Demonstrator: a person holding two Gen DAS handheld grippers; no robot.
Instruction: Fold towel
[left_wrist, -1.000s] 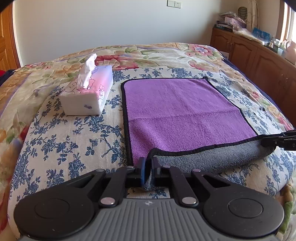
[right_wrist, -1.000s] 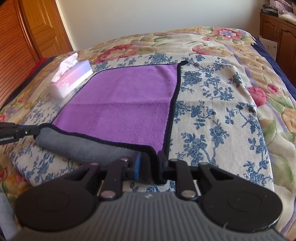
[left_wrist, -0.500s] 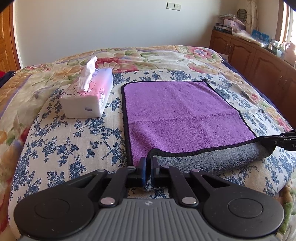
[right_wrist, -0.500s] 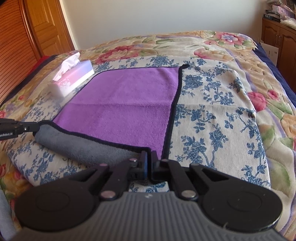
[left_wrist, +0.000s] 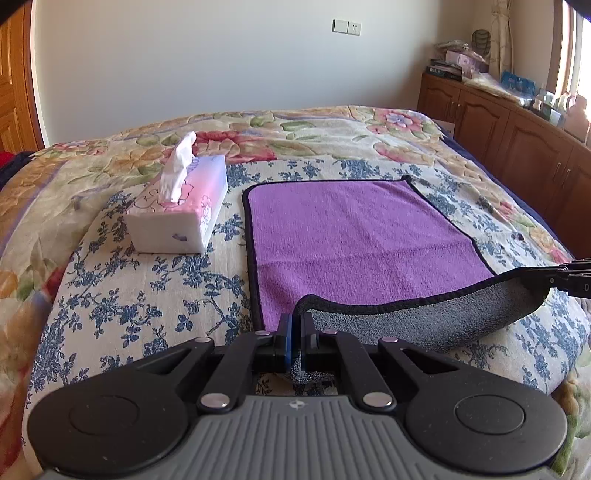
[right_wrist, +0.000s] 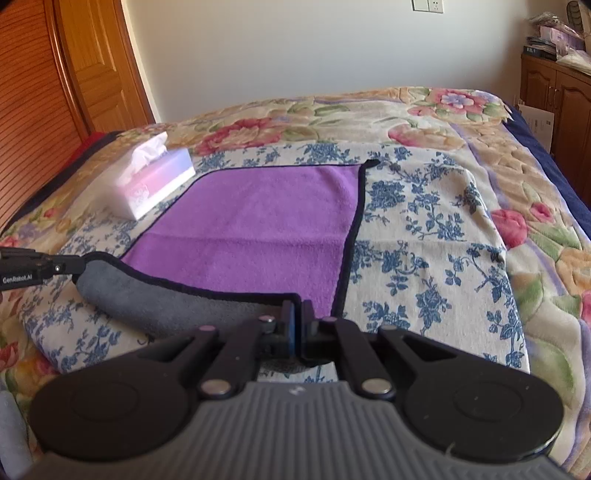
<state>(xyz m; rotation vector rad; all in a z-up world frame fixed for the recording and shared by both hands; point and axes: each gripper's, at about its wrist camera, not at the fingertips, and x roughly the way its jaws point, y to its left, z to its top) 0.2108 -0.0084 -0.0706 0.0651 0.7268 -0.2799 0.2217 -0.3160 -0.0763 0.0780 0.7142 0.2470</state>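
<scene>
A purple towel (left_wrist: 354, 236) with black trim and a grey underside lies flat on the bed; it also shows in the right wrist view (right_wrist: 258, 229). My left gripper (left_wrist: 296, 325) is shut on its near left corner. My right gripper (right_wrist: 297, 314) is shut on its near right corner. Both corners are lifted, so the near edge curls up and shows the grey underside (left_wrist: 424, 325). The right gripper's tip shows at the right edge of the left wrist view (left_wrist: 561, 277), and the left gripper's tip at the left edge of the right wrist view (right_wrist: 37, 267).
A pink and white tissue box (left_wrist: 181, 210) stands on the floral bedspread (left_wrist: 129, 314) just left of the towel. Wooden cabinets (left_wrist: 517, 136) run along the right side of the bed. A wooden door (right_wrist: 74, 74) is at the left.
Both grippers have risen with the towel's near corners. The right gripper's jaws closed tighter on its corner. The near edge now curls higher.
</scene>
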